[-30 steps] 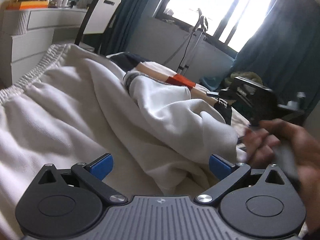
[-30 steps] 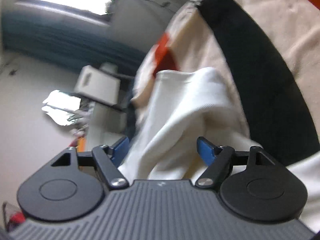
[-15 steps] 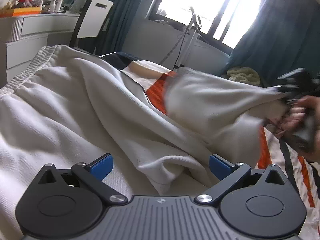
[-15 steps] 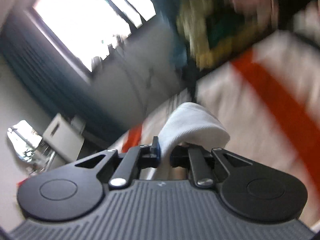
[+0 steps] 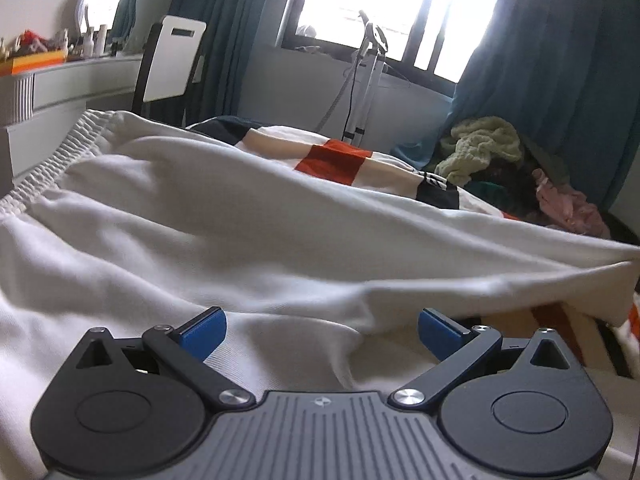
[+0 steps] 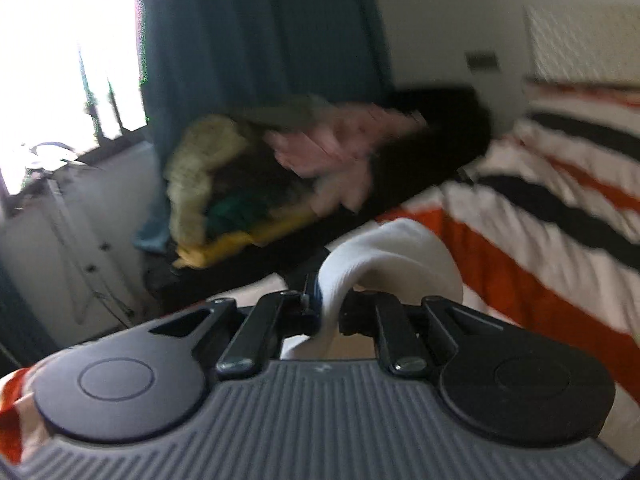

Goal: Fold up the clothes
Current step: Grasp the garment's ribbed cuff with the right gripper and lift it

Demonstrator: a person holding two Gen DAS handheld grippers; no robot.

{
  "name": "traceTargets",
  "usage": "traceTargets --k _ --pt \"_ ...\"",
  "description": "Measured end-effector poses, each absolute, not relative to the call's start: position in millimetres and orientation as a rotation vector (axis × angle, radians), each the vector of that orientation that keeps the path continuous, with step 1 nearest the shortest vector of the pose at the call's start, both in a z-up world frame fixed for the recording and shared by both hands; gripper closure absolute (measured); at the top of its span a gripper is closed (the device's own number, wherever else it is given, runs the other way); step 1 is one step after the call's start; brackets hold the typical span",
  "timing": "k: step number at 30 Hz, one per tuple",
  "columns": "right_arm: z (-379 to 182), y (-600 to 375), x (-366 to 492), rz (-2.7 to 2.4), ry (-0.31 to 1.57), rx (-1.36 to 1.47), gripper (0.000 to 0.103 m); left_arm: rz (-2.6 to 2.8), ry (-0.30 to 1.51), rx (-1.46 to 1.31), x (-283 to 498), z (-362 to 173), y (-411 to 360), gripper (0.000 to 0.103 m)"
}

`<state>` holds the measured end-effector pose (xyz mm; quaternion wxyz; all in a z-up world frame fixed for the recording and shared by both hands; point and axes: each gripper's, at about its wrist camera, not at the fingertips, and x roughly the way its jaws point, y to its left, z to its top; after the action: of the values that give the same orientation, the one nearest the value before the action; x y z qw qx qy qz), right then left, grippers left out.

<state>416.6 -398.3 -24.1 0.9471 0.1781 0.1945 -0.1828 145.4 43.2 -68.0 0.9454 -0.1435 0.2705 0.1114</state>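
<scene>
Left wrist view: the left gripper sits spread apart over white trousers lying across the striped bedspread. The right gripper clamps their cloth; a clothes pile lies beyond.

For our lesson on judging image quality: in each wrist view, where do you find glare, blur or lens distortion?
Left wrist view: the window is blown out to white, the room edges bow from the fisheye, and the white garment is sharp near its waistband but smeared towards the right. Right wrist view: motion blur smears the clothes pile and striped bedspread; its window is overexposed too.
</scene>
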Motion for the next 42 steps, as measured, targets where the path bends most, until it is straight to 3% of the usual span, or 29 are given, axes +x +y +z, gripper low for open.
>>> traceTargets --k 3,6,10,13,18,22,26,29,33,37,39,42 --pt "-14.4 -413.4 433.2 -0.341 0.371 0.442 0.092 0.227 0.544 -0.273 148.9 -71.5 37.6 0.0" --pt "17.4 -406.9 430.8 -0.279 0.248 0.382 0.092 0.22 0.548 -0.256 153.1 -74.7 31.7 0.0" --pt "19.9 -417.3 404.7 -0.245 0.074 0.288 0.092 0.206 0.546 -0.235 153.0 -76.5 25.8 0.0" --pt "-25.9 -438.2 380.3 -0.279 0.133 0.263 0.092 0.198 0.549 -0.236 151.7 -77.6 24.4 0.0" --pt "-131.9 -494.0 343.3 -0.347 0.371 0.482 0.092 0.199 0.543 -0.215 144.6 -76.2 21.3 0.0" --pt "-167.6 -517.5 318.9 -0.326 0.403 0.692 0.091 0.193 0.527 -0.167 140.2 -74.8 12.6 0.0" --pt "-172.5 -527.9 305.2 -0.253 0.383 0.822 0.083 0.187 0.532 -0.122 140.1 -77.4 1.4 0.0" --pt "-178.1 -551.6 293.7 -0.259 0.333 0.943 0.06 0.19 0.551 -0.105 143.9 -79.8 -5.1 0.0" --pt "-188.2 -570.3 279.7 -0.247 0.254 1.142 0.06 0.193 0.54 -0.095 143.1 -79.5 -10.9 0.0" --pt "-182.5 -568.7 283.2 -0.283 0.227 1.069 0.063 0.203 0.534 -0.075 144.6 -81.4 -16.9 0.0" --pt "-182.3 -570.2 283.9 -0.353 0.229 1.037 0.083 0.208 0.542 -0.067 147.1 -82.8 -19.2 0.0" --pt "-176.8 -570.2 280.9 -0.414 0.197 1.007 0.091 0.207 0.549 -0.074 149.2 -83.3 -20.3 0.0"
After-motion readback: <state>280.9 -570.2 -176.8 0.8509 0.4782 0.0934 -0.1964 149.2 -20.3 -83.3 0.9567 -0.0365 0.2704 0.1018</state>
